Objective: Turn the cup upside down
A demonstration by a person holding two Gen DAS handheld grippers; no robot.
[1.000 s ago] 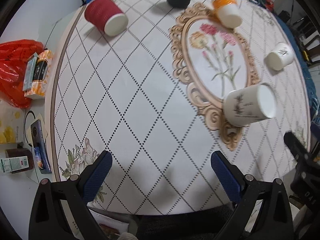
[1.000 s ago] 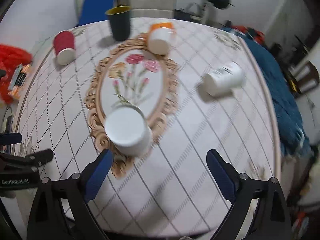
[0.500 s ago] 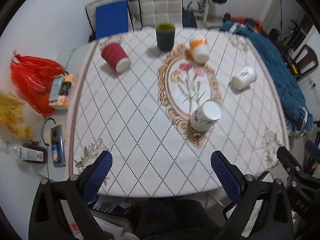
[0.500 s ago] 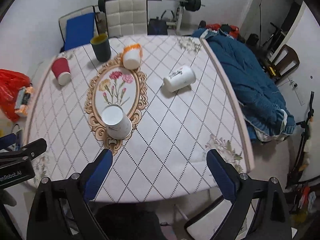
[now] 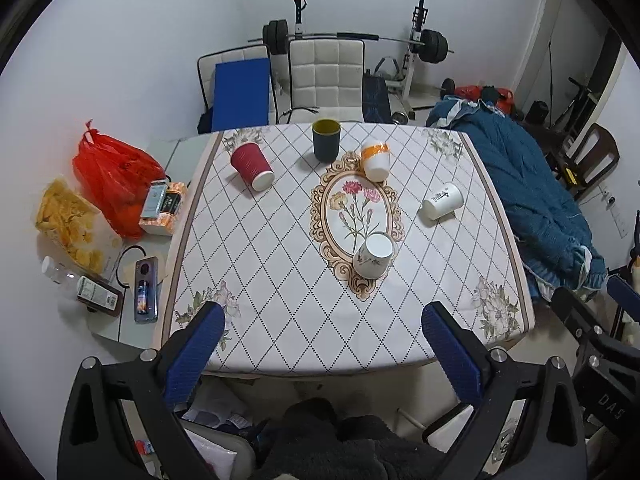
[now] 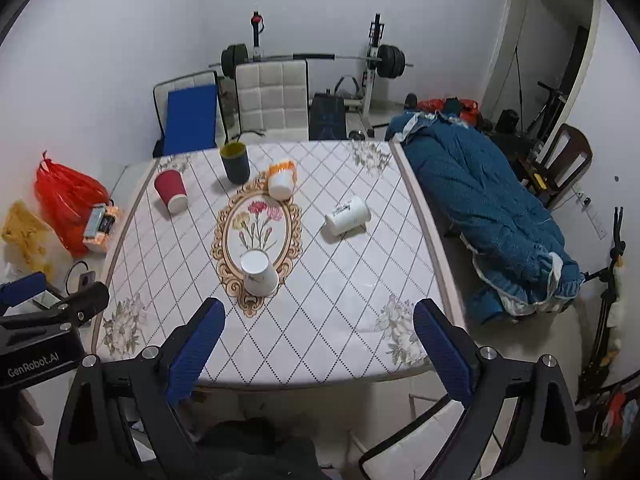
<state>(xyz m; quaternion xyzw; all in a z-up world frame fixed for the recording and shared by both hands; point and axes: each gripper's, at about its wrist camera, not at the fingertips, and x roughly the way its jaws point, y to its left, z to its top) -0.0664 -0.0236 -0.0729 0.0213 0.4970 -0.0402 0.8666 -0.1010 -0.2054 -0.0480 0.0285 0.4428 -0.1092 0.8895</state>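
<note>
A white printed cup (image 5: 374, 255) (image 6: 259, 273) stands upside down, bottom up, on the flower medallion near the table's front. A second white cup (image 5: 442, 201) (image 6: 347, 215) lies on its side at the right. An orange-banded cup (image 5: 375, 161) (image 6: 281, 180) and a red ribbed cup (image 5: 252, 165) (image 6: 171, 196) sit tilted, bases towards me. A dark cup (image 5: 326, 140) (image 6: 235, 162) stands upright at the back. My left gripper (image 5: 324, 350) and right gripper (image 6: 316, 346) are open, empty, high above the table's front edge.
The table (image 5: 256, 264) has a diamond-pattern cloth. A red bag (image 5: 110, 182), snack packs and a phone (image 5: 145, 290) lie on a side surface at left. A blue quilt (image 6: 488, 216) lies at right. Chairs (image 6: 272, 100) and a barbell rack stand behind.
Both grippers have pulled back and up from the table, so the whole table and room now show. The cups have not moved.
</note>
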